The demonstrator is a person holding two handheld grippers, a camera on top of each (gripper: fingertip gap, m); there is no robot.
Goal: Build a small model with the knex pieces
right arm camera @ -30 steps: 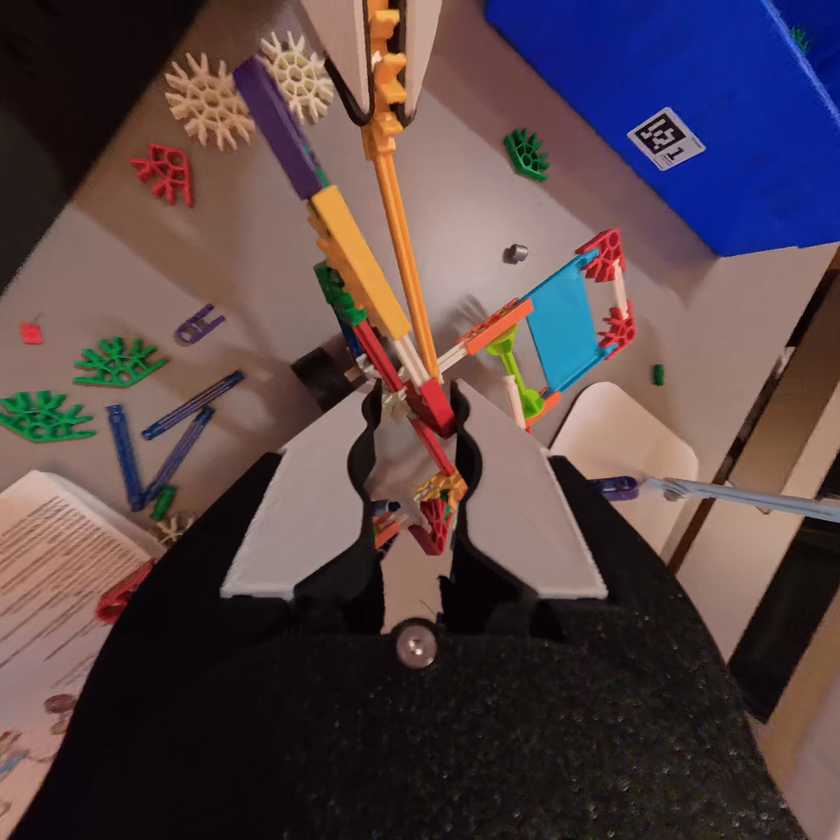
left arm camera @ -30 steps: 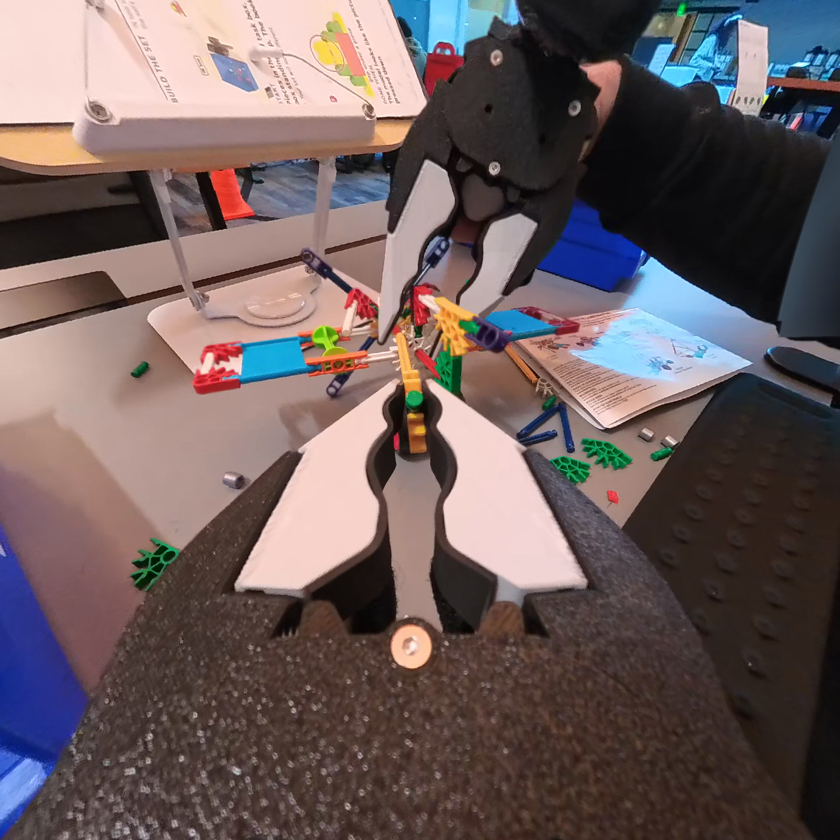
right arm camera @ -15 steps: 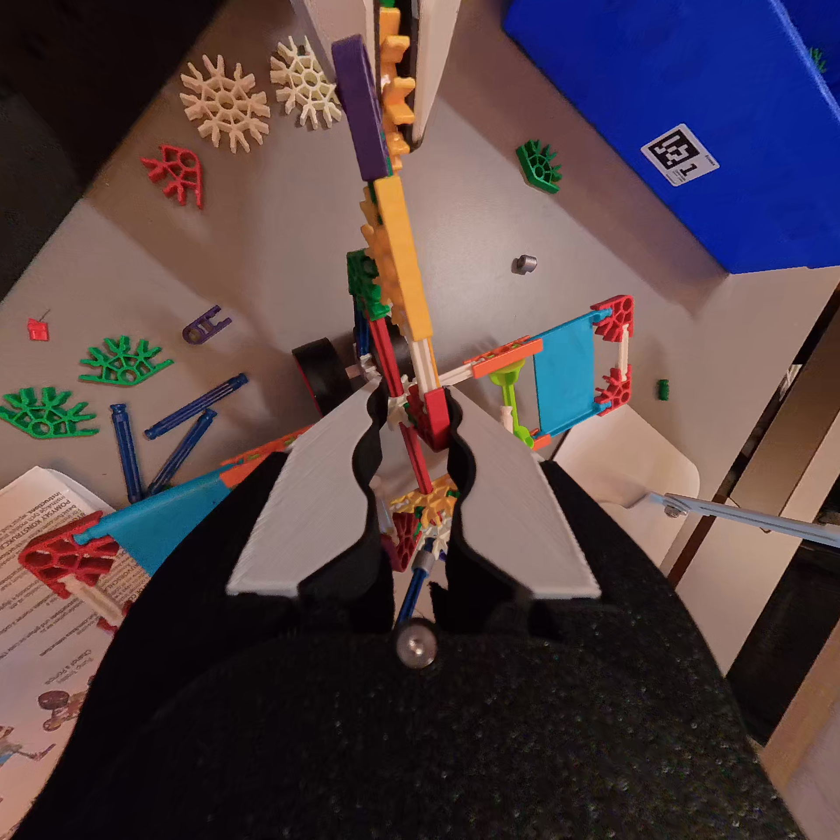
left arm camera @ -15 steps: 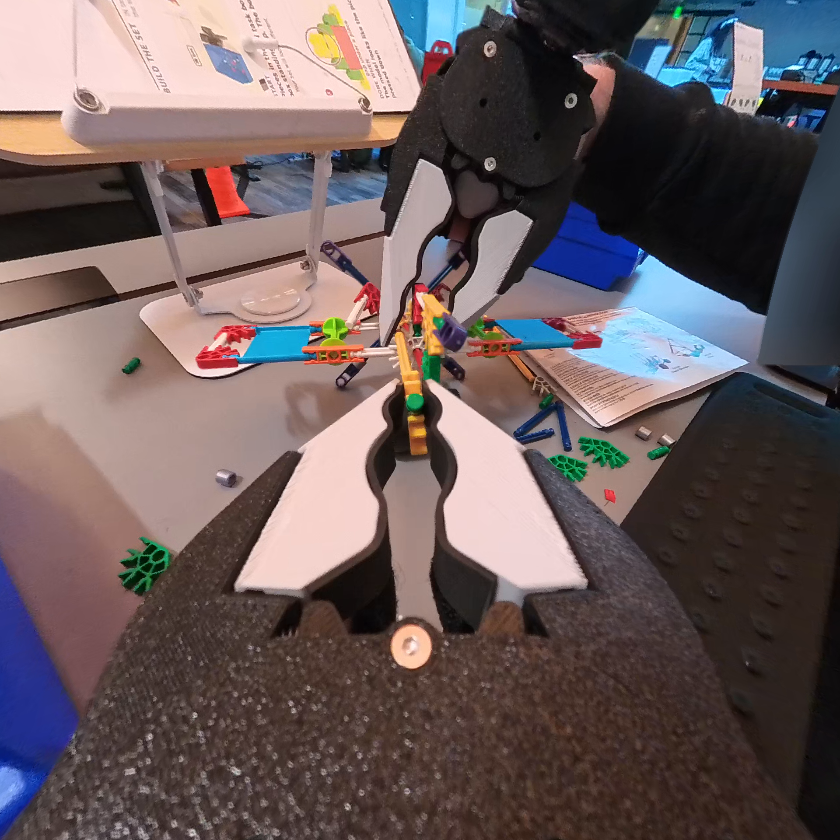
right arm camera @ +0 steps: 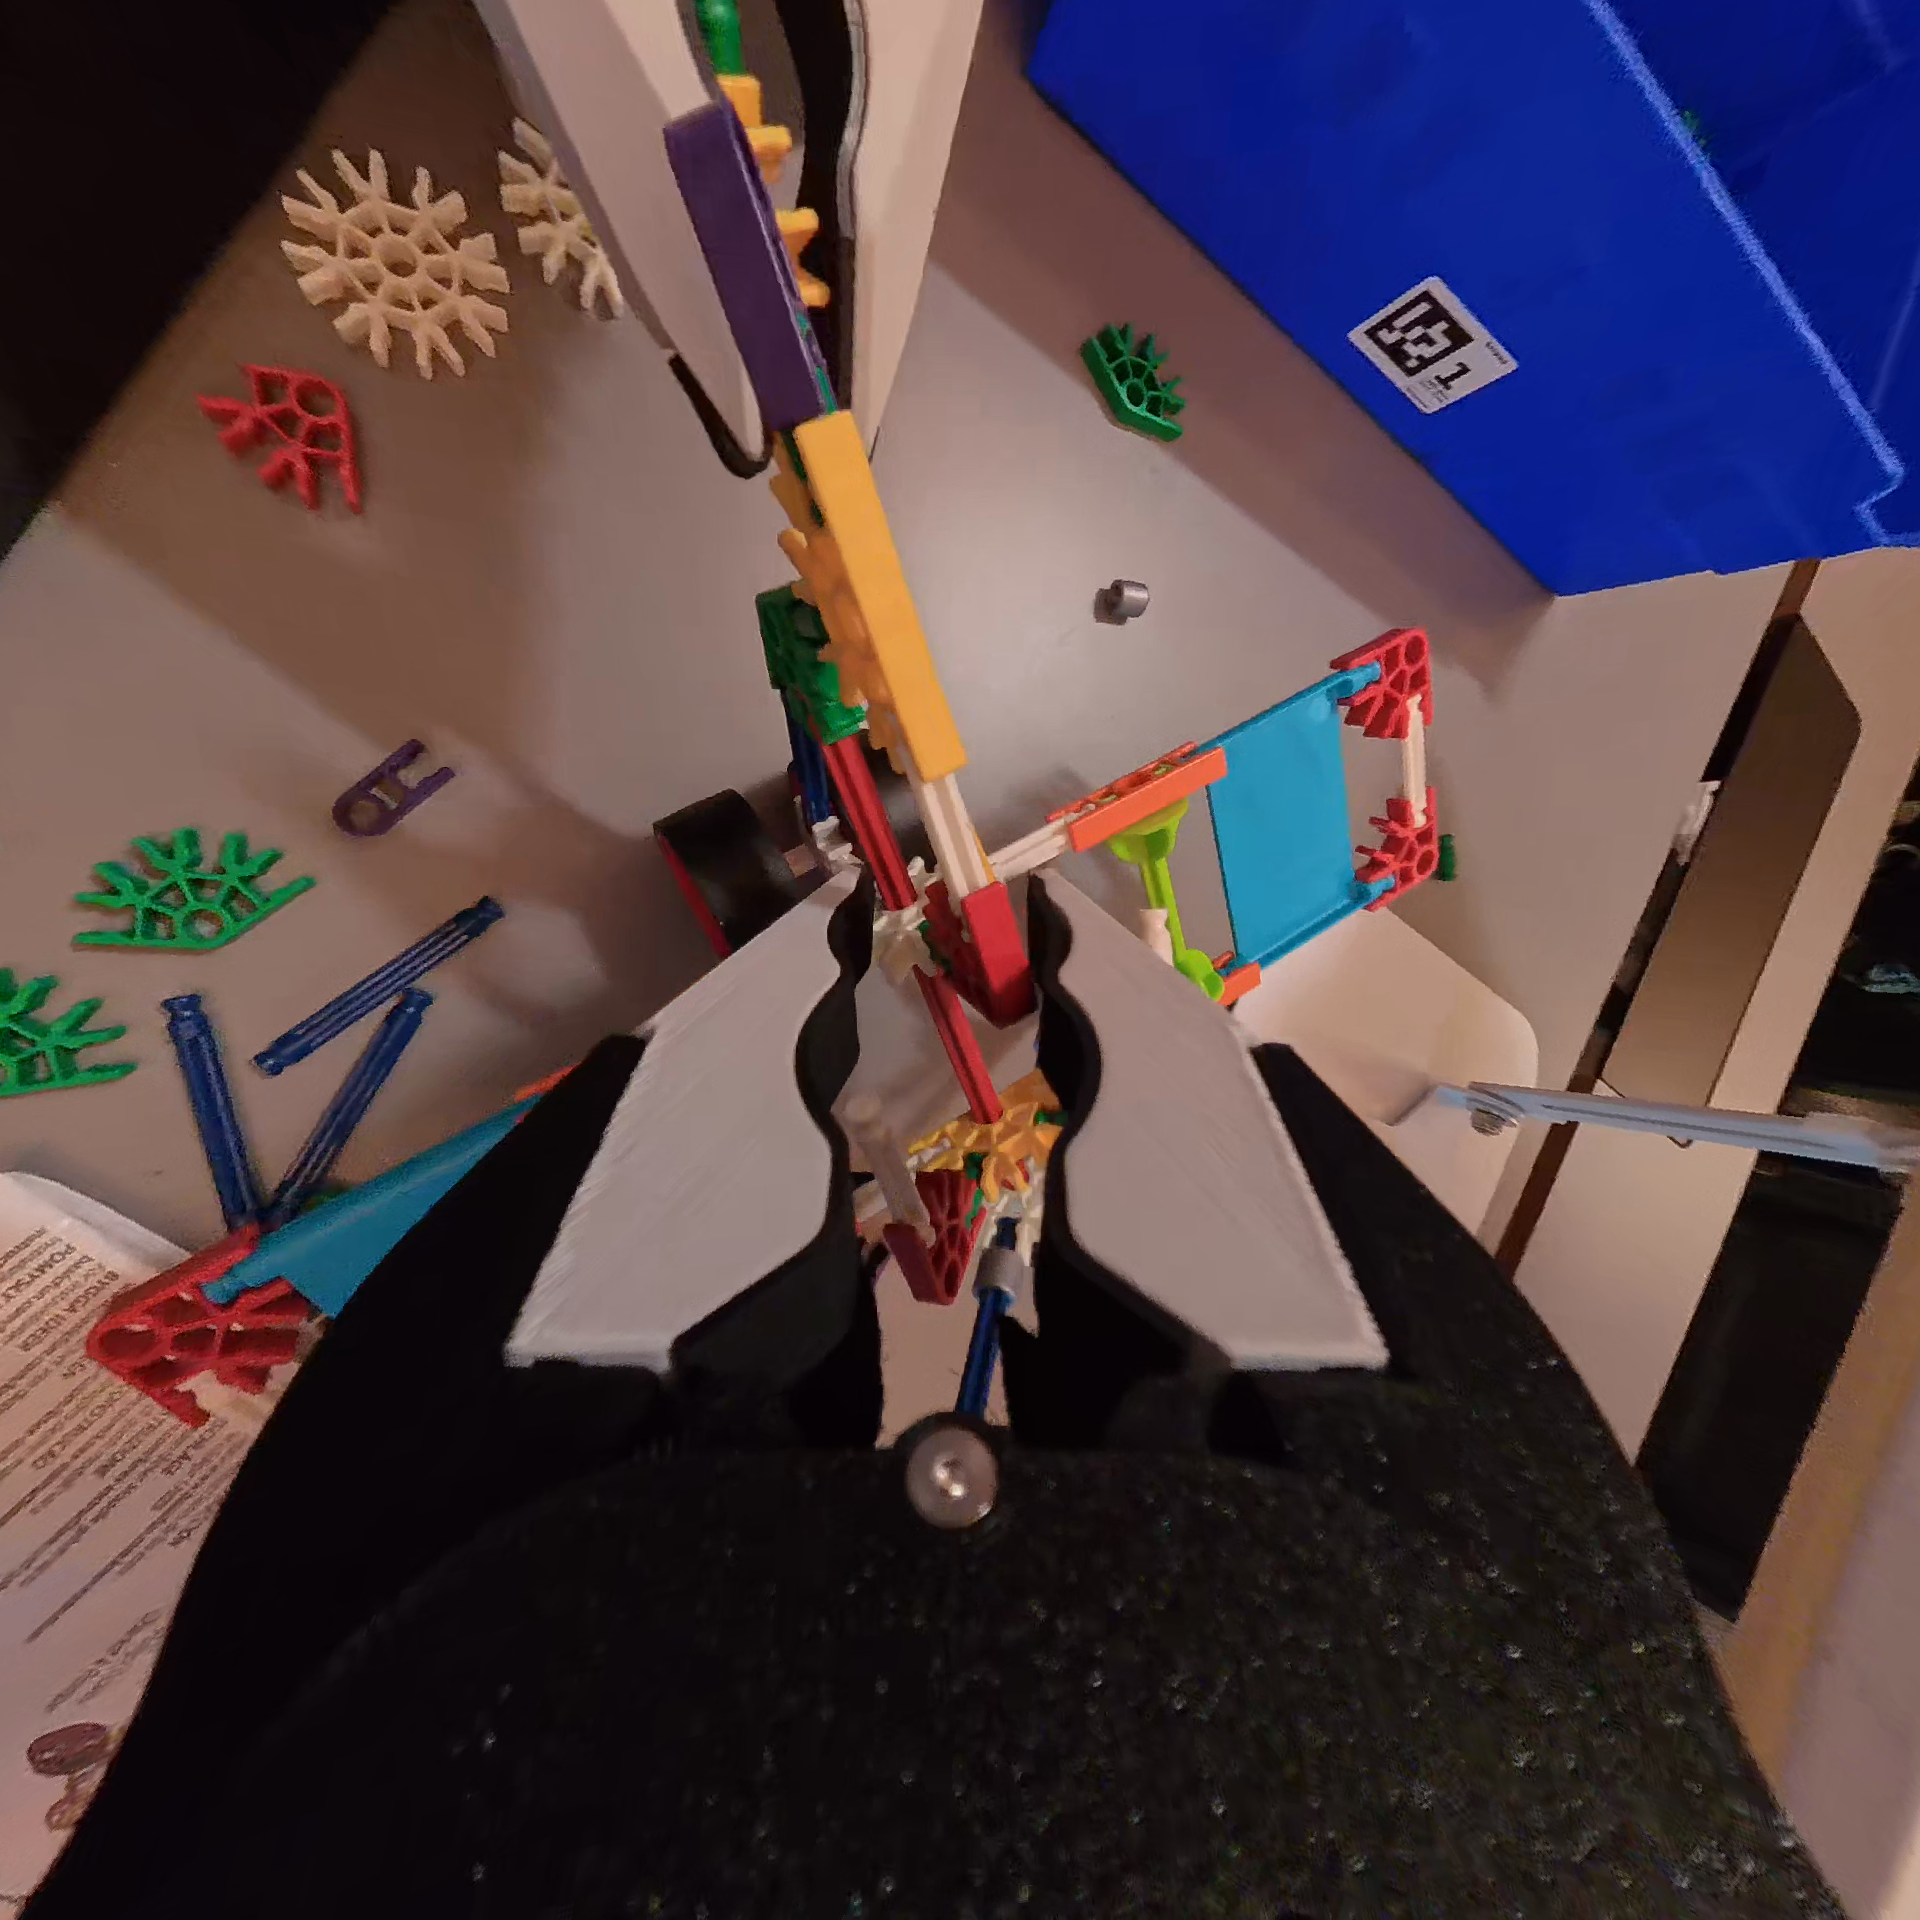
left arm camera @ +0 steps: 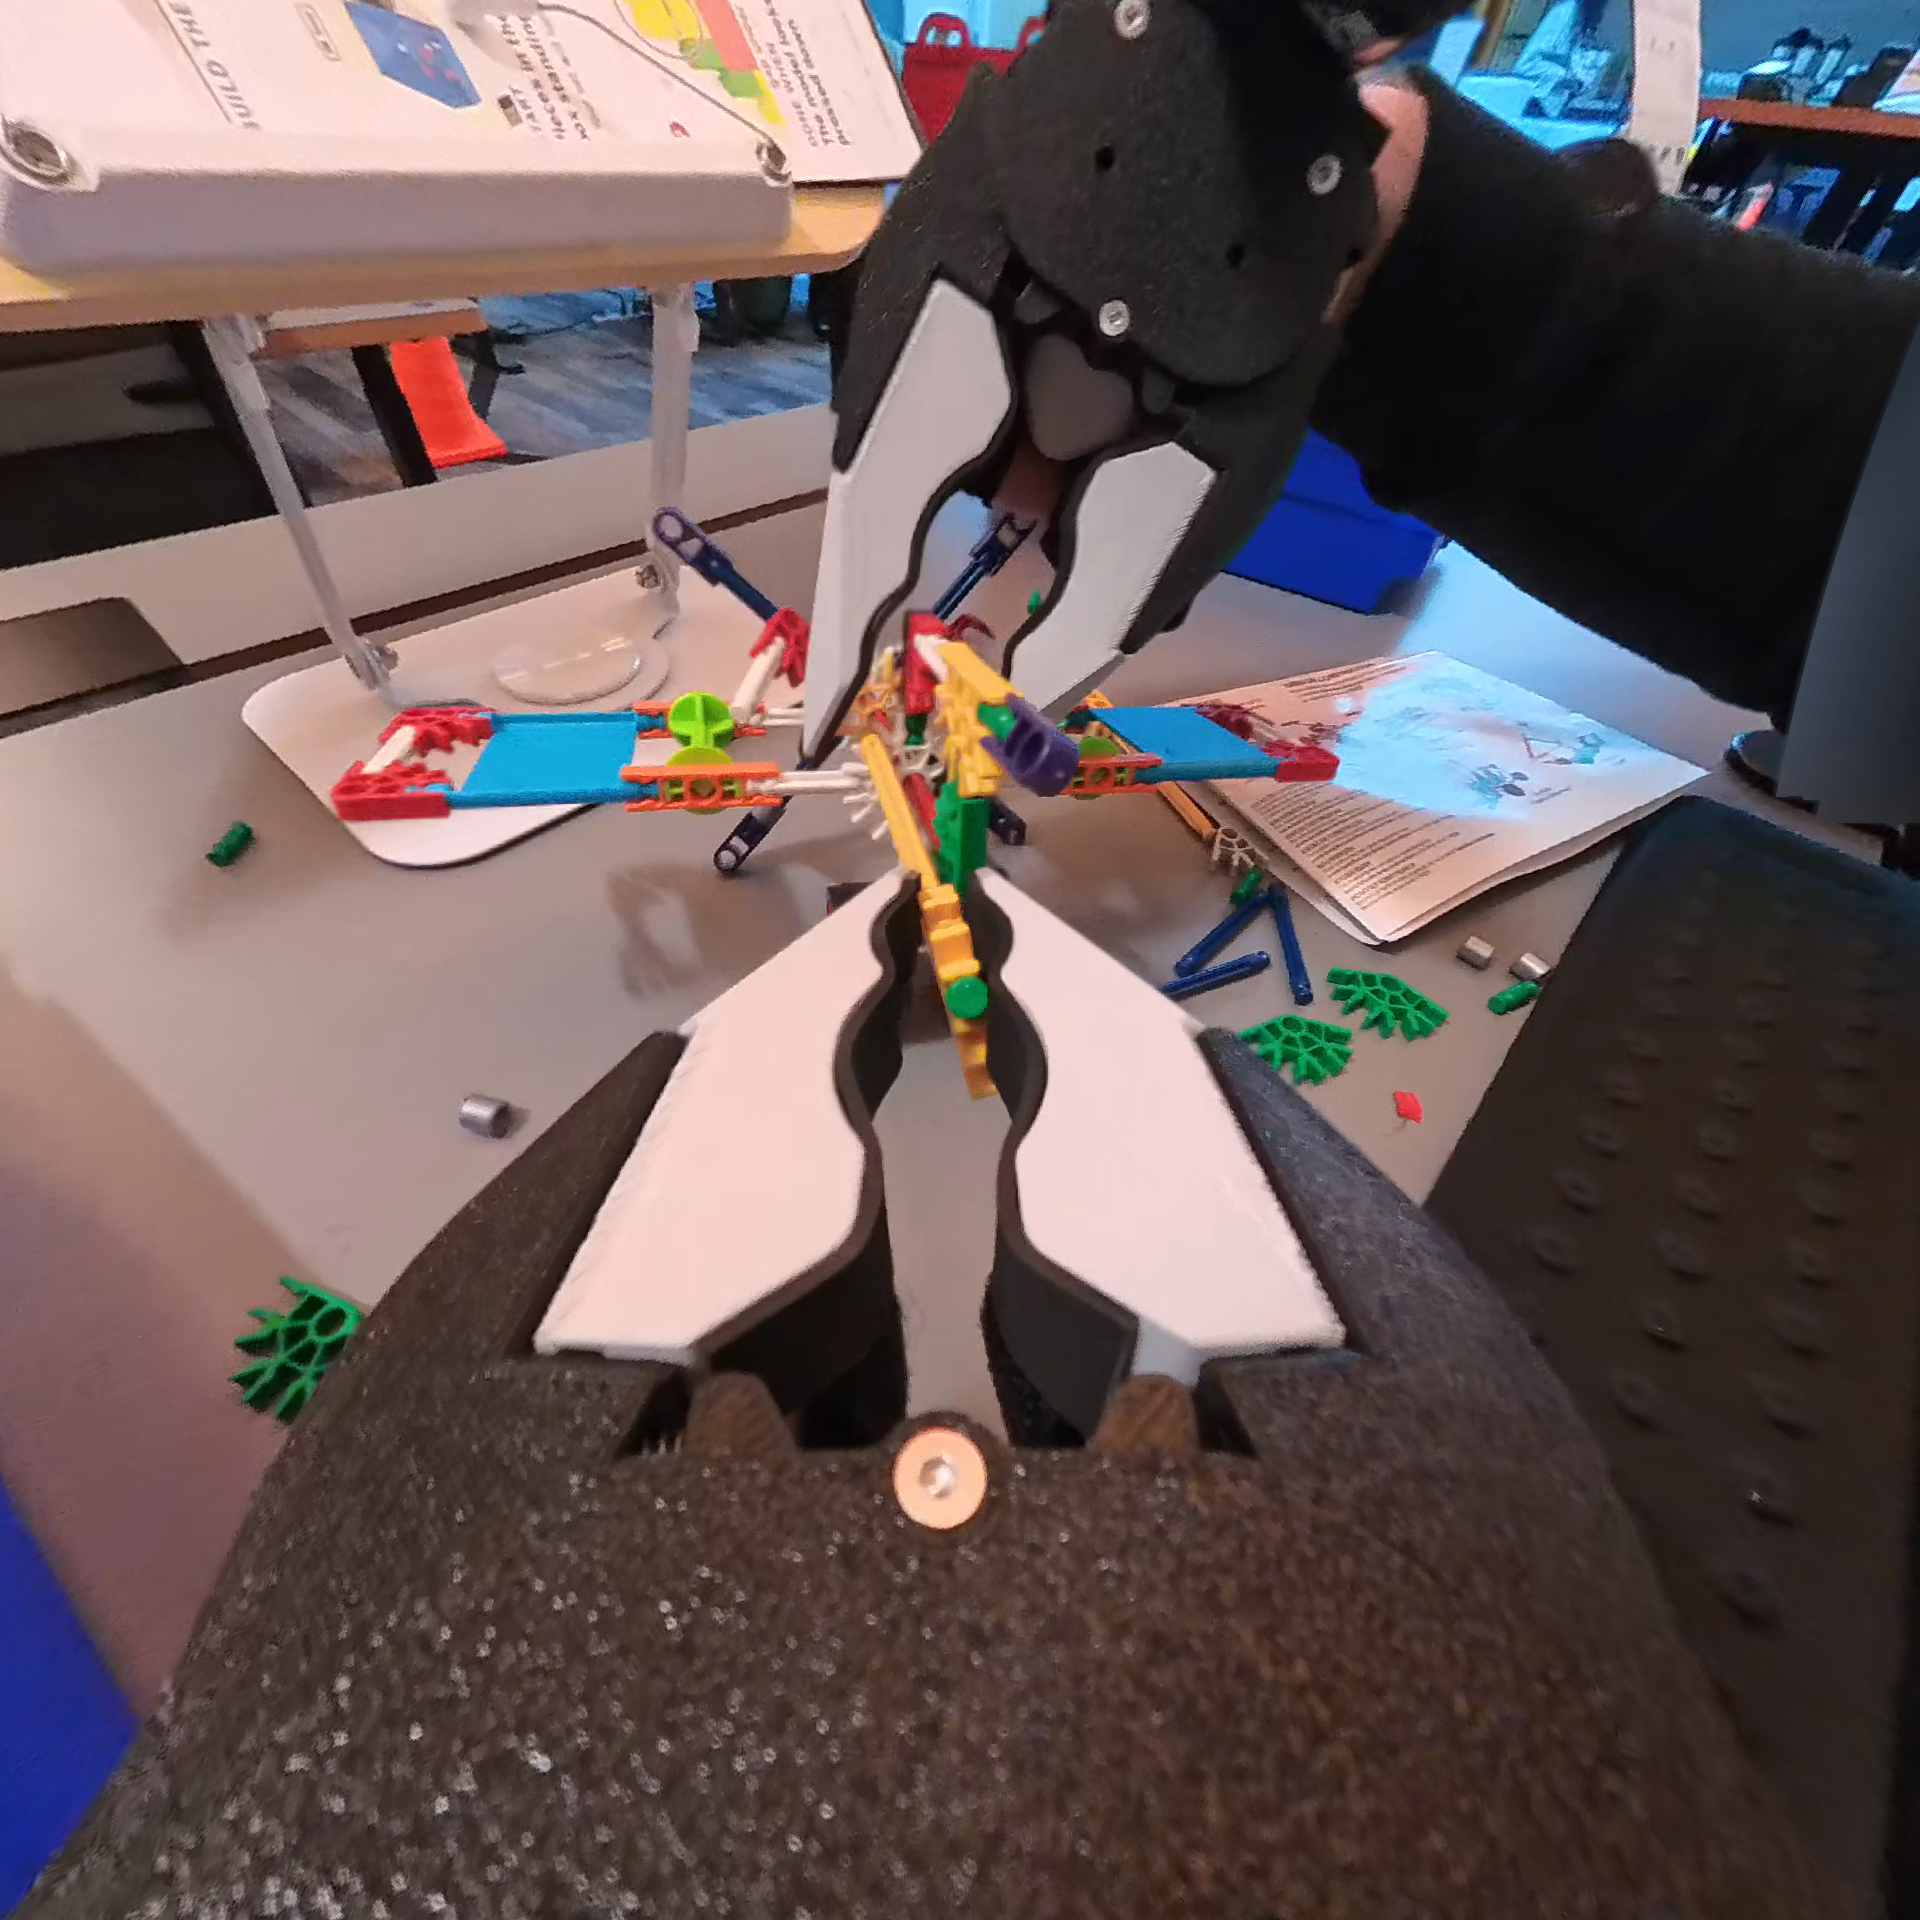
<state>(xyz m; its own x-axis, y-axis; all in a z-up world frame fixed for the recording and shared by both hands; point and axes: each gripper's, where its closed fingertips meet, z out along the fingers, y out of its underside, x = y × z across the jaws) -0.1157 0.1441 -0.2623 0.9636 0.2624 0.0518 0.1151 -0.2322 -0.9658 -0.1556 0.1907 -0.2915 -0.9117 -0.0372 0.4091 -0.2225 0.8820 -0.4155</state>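
Observation:
A colourful rod-and-connector model (left arm camera: 914, 748) with blue wing panels (left arm camera: 551, 753) is held just above the grey table (left arm camera: 416, 966). My left gripper (left arm camera: 951, 894) is shut on the model's yellow tail piece (left arm camera: 956, 977), which carries a green peg. My right gripper (right arm camera: 945, 904) comes down from above and is shut on the model's middle, on its red and yellow connectors (right arm camera: 987, 940). It also shows in the left wrist view (left arm camera: 914, 686). The left gripper's fingers (right arm camera: 644, 208) show at the top of the right wrist view. A black wheel (right arm camera: 727, 862) sits under the model.
Loose pieces lie on the table: green connectors (left arm camera: 1340, 1023), blue rods (left arm camera: 1236, 945), cream snowflake connectors (right arm camera: 395, 260), a red connector (right arm camera: 296, 431), small grey spacers (left arm camera: 485, 1117). An instruction booklet (left arm camera: 1455, 769), a white document stand (left arm camera: 416, 166), a blue bin (right arm camera: 1507, 260) and a black mat (left arm camera: 1714, 1247) surround them. The gap from one gripper's tips to the other's is roughly 7 cm.
The model has turned between the grippers, its wing panels swinging level and its purple piece coming forward. My right gripper has slid lower over the model's middle. Both stay shut.

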